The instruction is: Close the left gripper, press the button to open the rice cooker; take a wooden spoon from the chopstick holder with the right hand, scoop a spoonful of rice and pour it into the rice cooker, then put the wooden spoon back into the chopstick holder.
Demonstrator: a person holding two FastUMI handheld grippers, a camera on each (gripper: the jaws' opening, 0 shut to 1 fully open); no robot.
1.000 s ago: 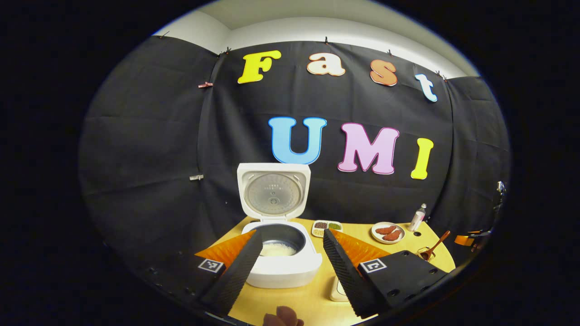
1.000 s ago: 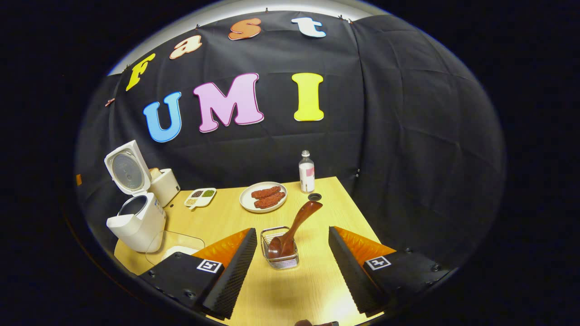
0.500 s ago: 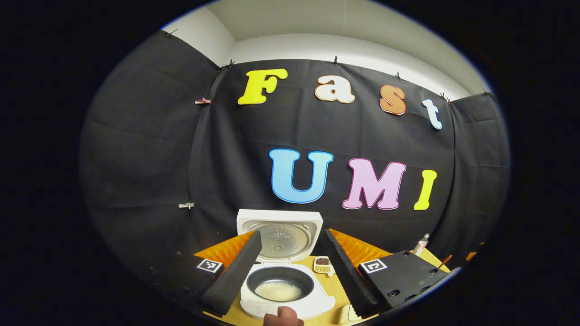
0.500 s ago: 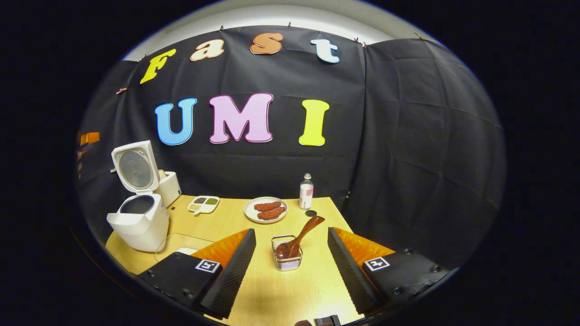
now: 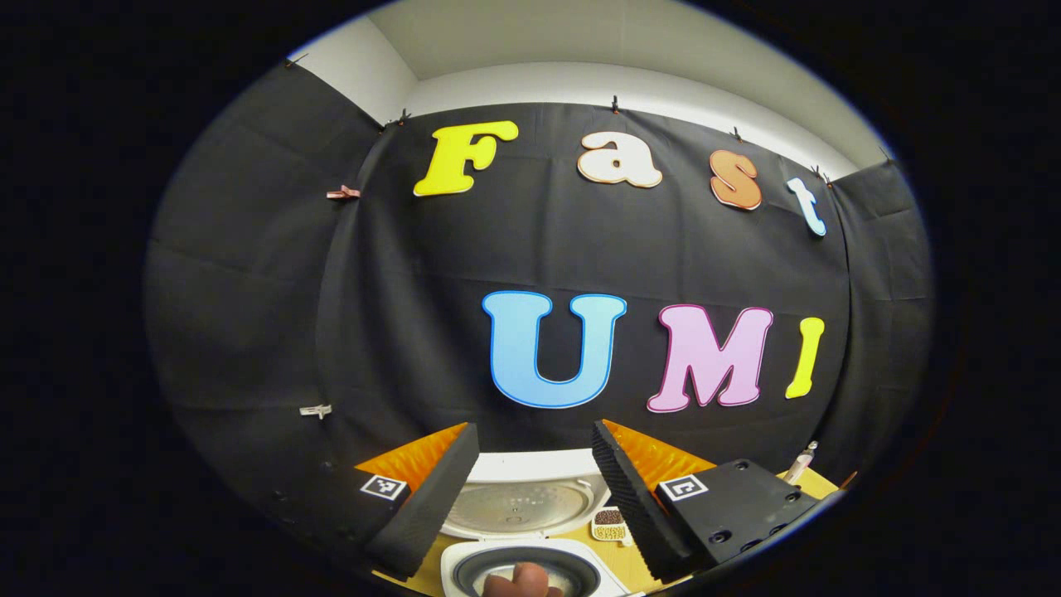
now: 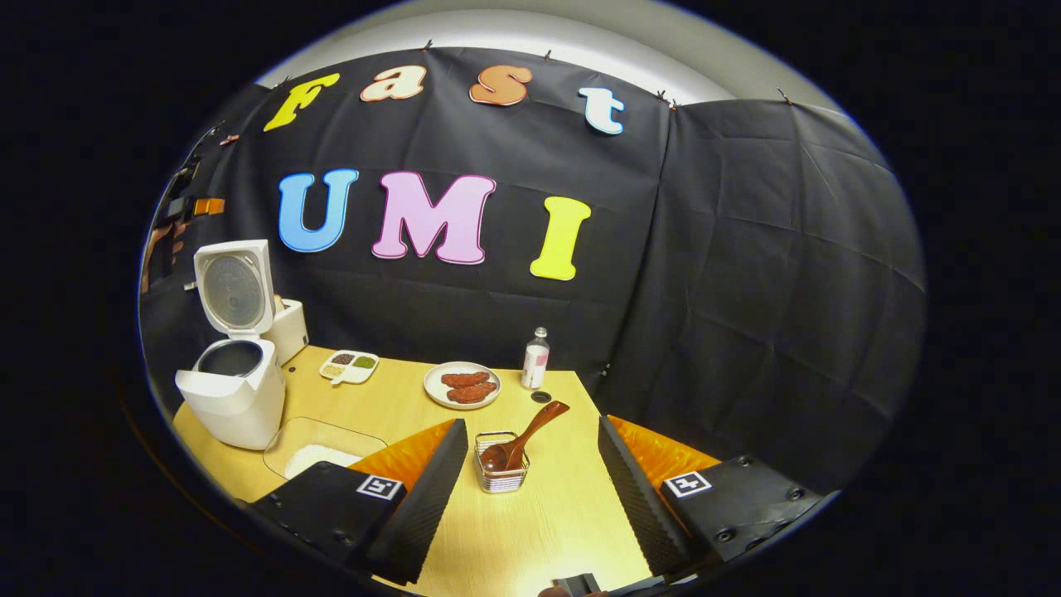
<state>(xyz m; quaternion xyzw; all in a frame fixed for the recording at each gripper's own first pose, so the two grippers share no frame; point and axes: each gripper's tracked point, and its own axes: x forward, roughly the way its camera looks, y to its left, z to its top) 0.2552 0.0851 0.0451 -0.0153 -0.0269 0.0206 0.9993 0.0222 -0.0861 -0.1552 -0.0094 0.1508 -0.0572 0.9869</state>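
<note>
Both tools have lifted up and pulled back since a second ago, so the things on the tabletop look lower and smaller now.

In the left gripper view, the left tool (image 5: 530, 489) is wide open and holds nothing. The rice cooker (image 5: 522, 531) sits low between its fingers, with its lid tipped up and its dark pot showing at the bottom edge. A small dish of grains (image 5: 611, 524) lies just beside the cooker. A fingertip (image 5: 522, 580) pokes in at the very bottom.

In the right gripper view, the right tool (image 6: 530, 489) is wide open too, with nothing in it. The wooden spoon (image 6: 518, 438) stands tilted in the chopstick holder (image 6: 501, 464), a little wire basket on the yellow tabletop (image 6: 547, 531) between the fingers. The spoon's bowl end is down in the basket. Far to the left stands the rice cooker (image 6: 230, 373), open, with a clear tray of rice (image 6: 319, 452) just in front of it. A plate with red food (image 6: 462, 385) and a small bottle (image 6: 535, 358) sit near the back wall.
</note>
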